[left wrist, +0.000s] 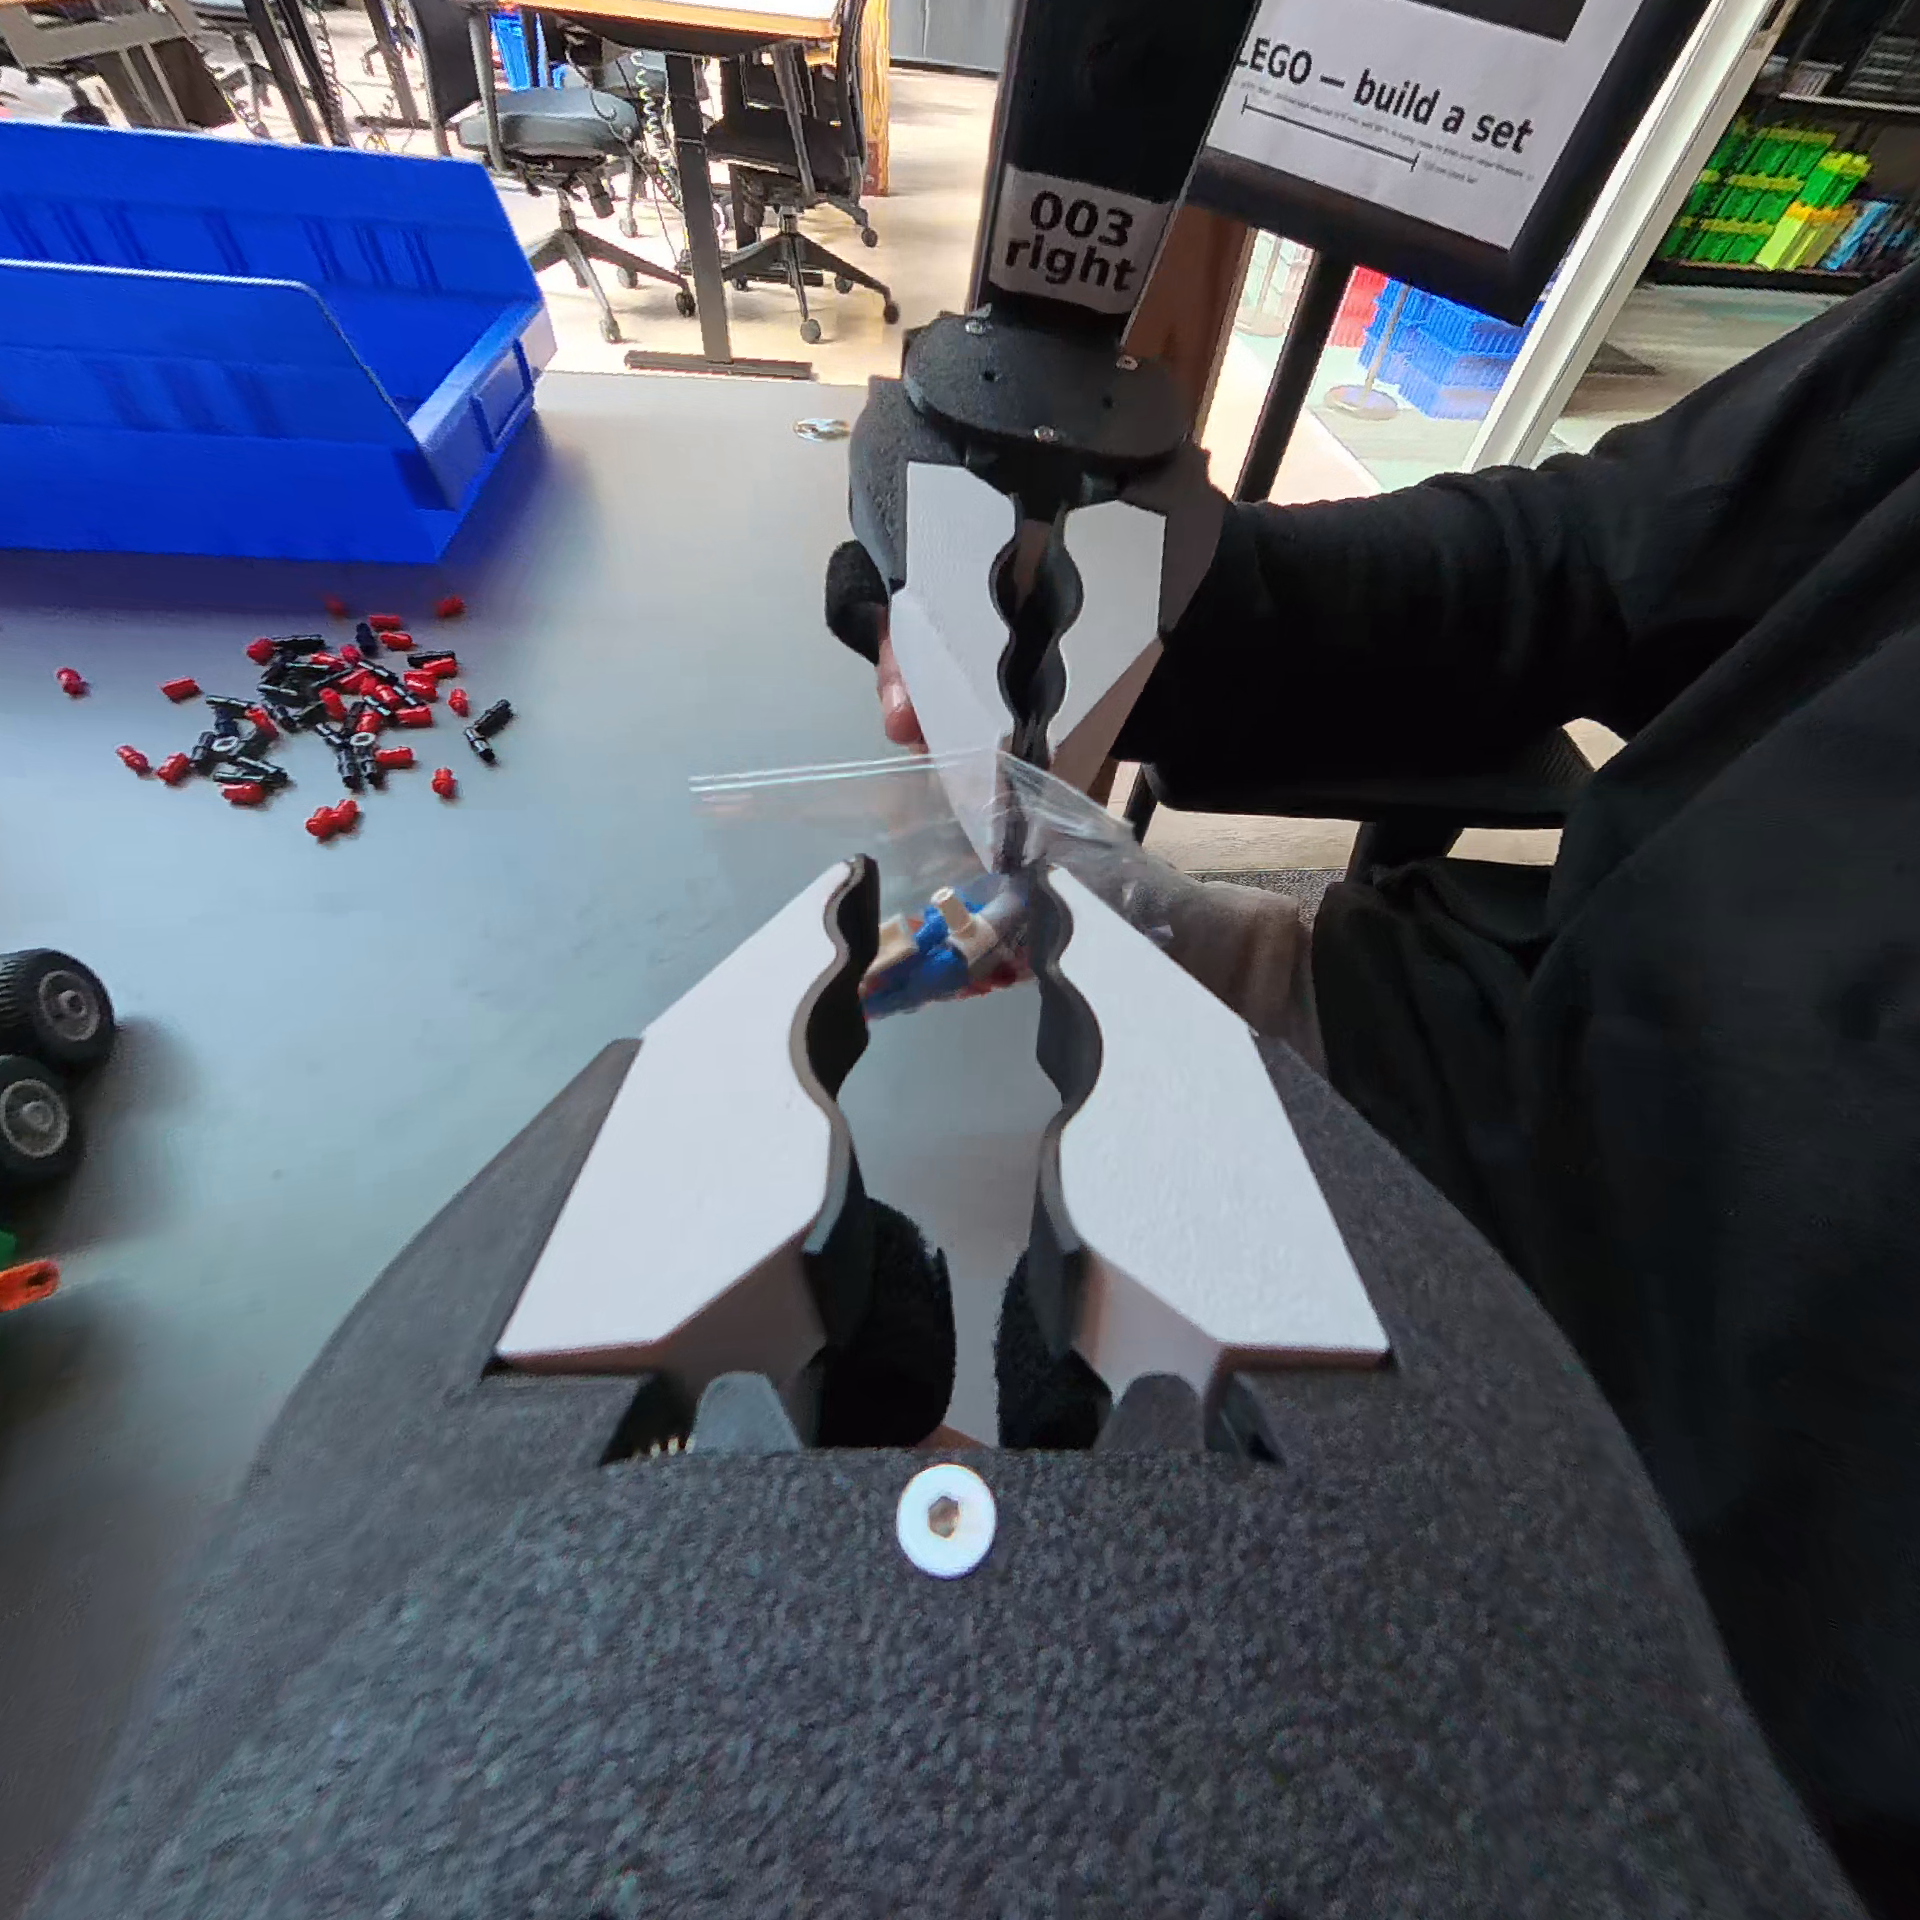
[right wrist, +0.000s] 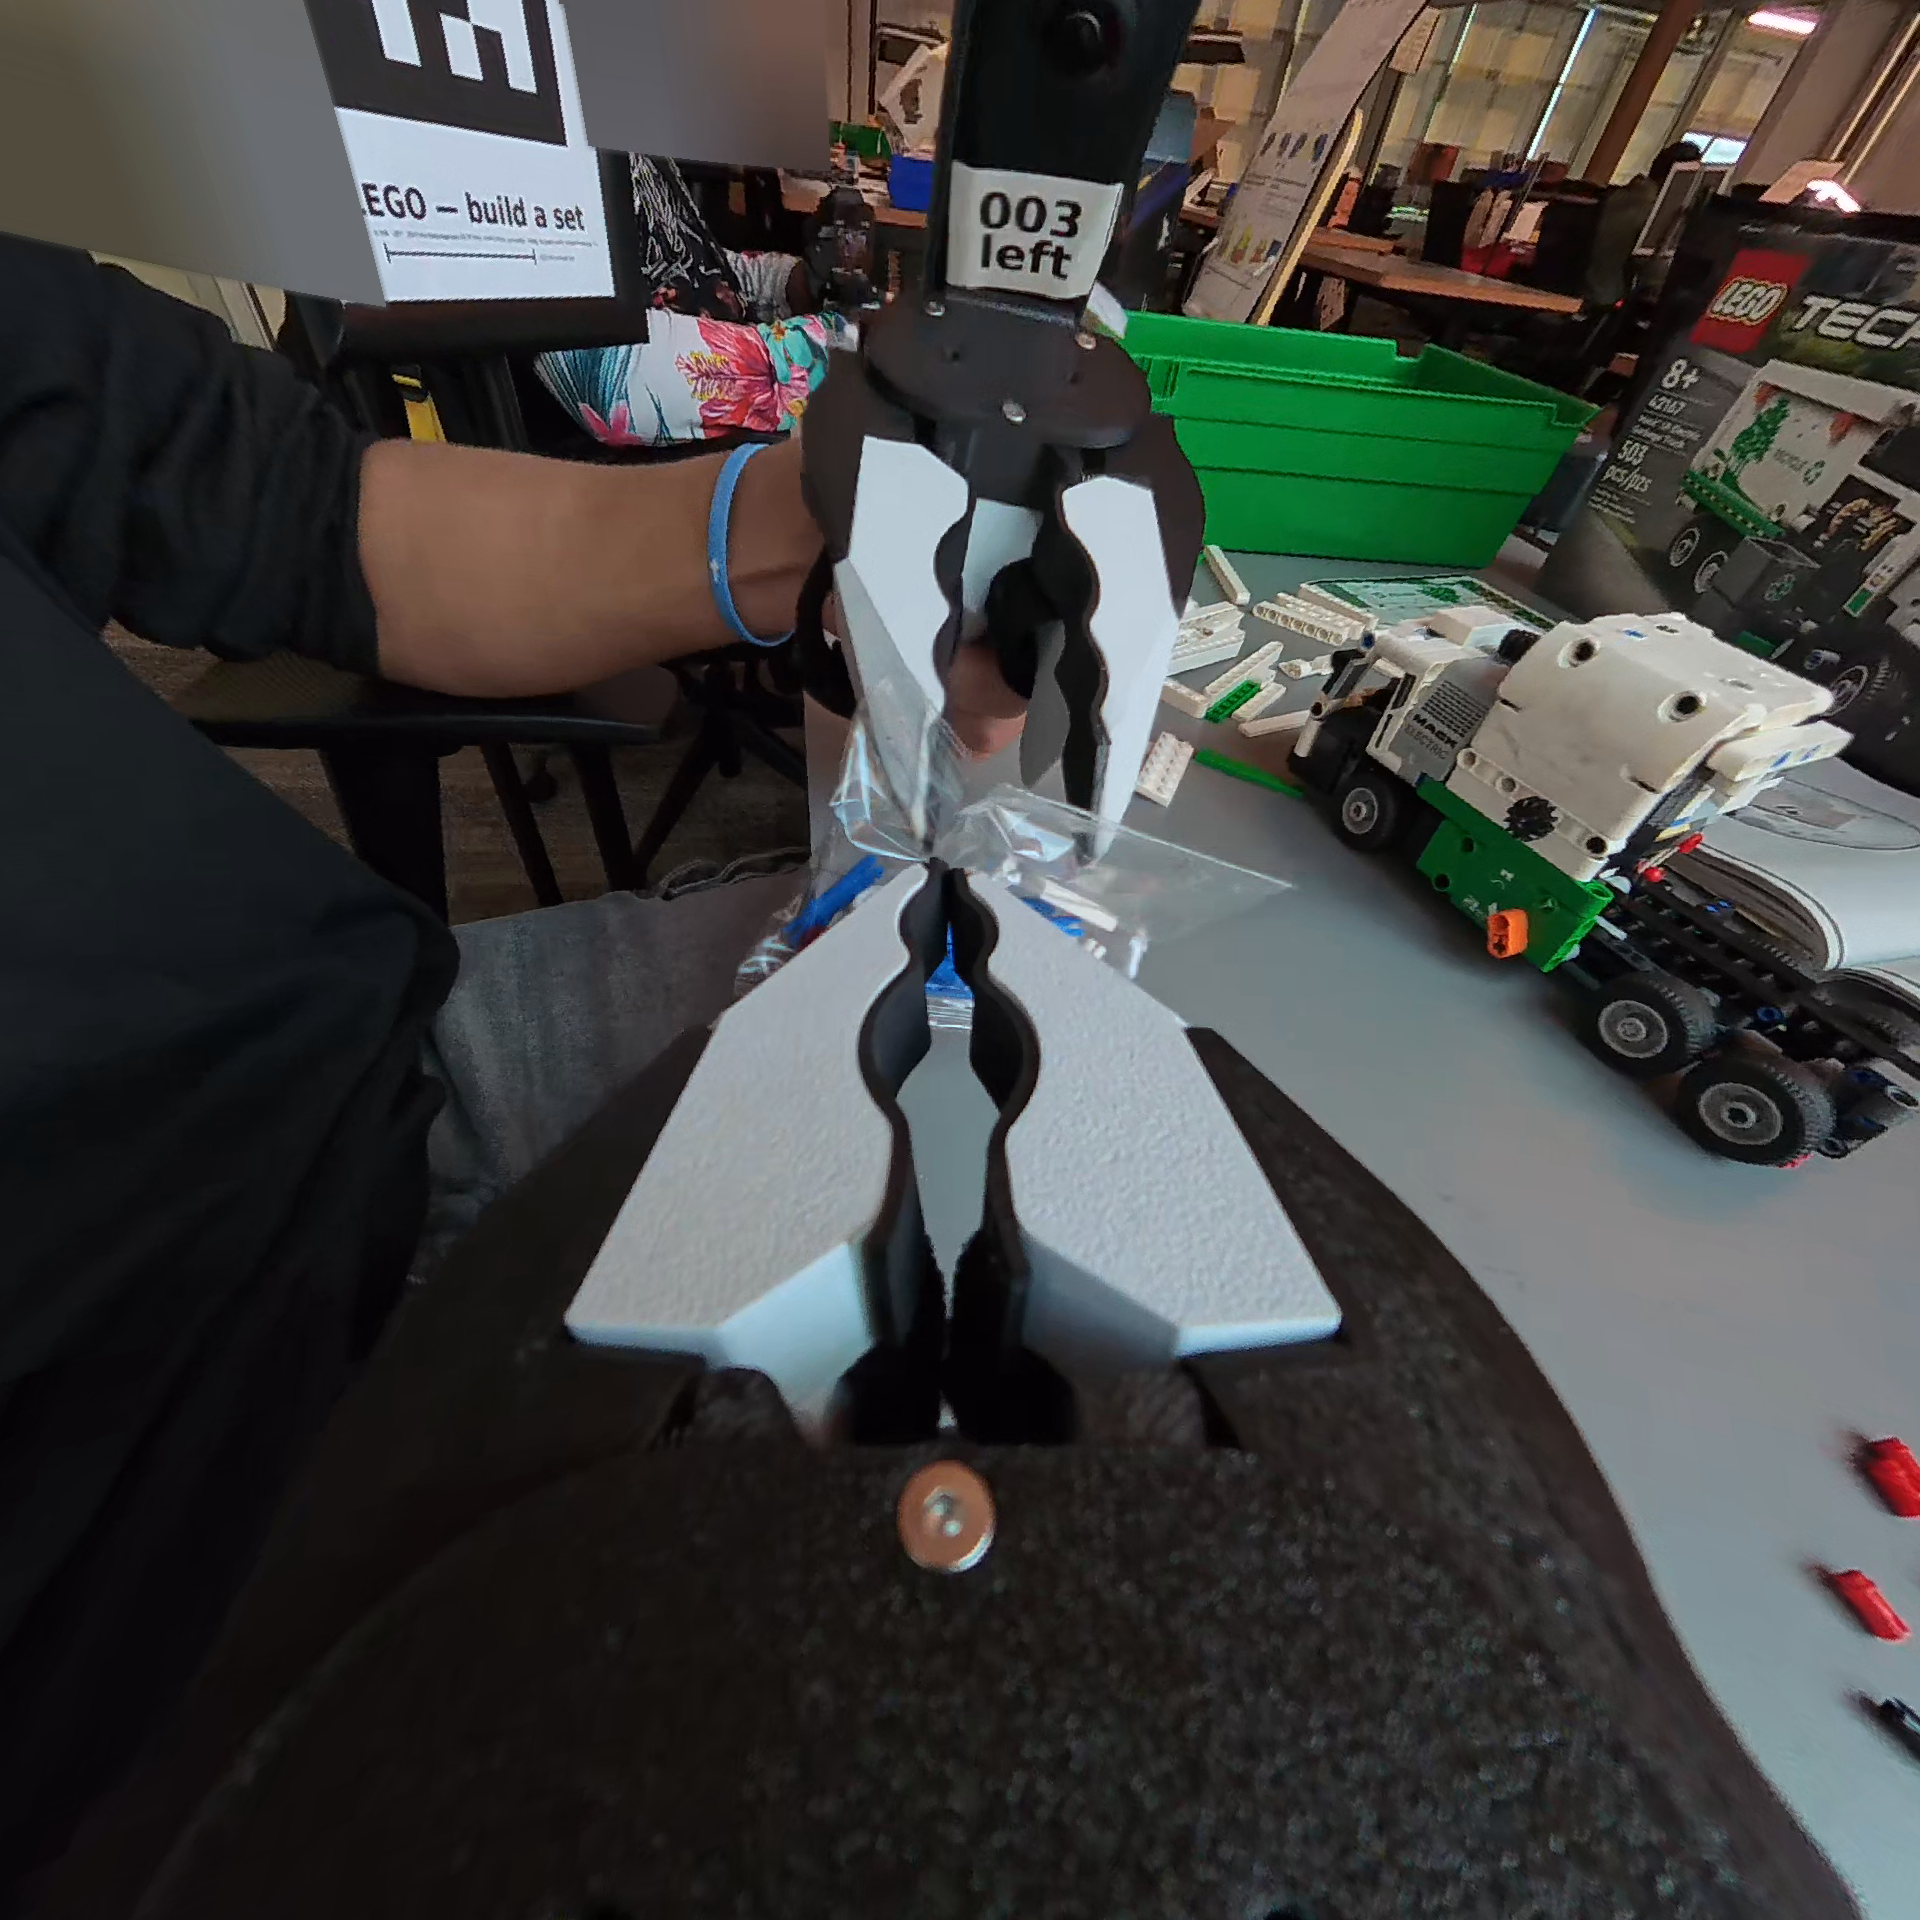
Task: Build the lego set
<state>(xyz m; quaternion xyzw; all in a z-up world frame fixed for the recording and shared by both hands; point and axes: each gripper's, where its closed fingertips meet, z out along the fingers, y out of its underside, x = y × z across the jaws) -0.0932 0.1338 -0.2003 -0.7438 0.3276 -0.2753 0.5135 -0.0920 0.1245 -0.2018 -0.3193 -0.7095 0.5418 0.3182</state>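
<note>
Grey table (left wrist: pixel 582 623): blue bin (left wrist: pixel 260 343), red-black pin pile (left wrist: pixel 322 707), truck model (right wrist: pixel 1579 790). Right claw (right wrist: pixel 940 873) pinching clear parts bag (right wrist: pixel 1039 862) above table edge; left claw (left wrist: pixel 951 894) spread around bag.

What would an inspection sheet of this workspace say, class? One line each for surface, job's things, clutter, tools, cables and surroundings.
Surface: grey table, mostly bare near its front edge.
Job's things: clear plastic bag of blue and white pieces held above the table edge; part-built white and green truck; loose white beams behind it; set box.
Clutter: scattered red and black pins; loose black wheels.
Tools: right tool shut on the bag; left tool open, its fingers either side of the bag.
Cables: nothing seen on the table.
Surroundings: blue bin, green bin, office chairs, a person's black sleeve.
</note>
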